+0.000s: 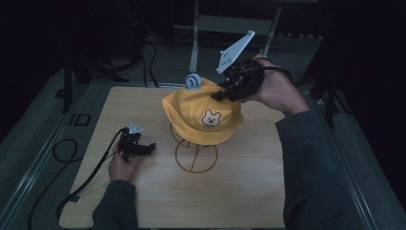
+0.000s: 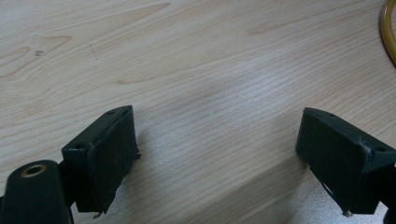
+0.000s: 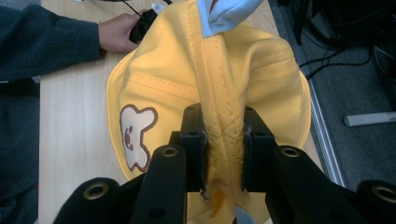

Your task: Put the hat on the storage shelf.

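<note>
A yellow bucket hat (image 1: 203,115) with a bear face and a small blue ear sits over a wire hat stand (image 1: 195,155) in the middle of the wooden table (image 1: 249,191). My right gripper (image 1: 225,91) is shut on a pinched fold of the hat's crown (image 3: 223,140), at the hat's right side in the high view. My left gripper (image 1: 148,147) rests low on the table to the left of the stand, its jaws wide apart over bare wood (image 2: 219,135), with nothing between them.
The stand's round wire base (image 2: 388,32) lies just right of the left gripper. Cables (image 1: 72,153) trail off the table's left edge. A metal frame (image 1: 230,24) stands behind the table. The floor around is dark.
</note>
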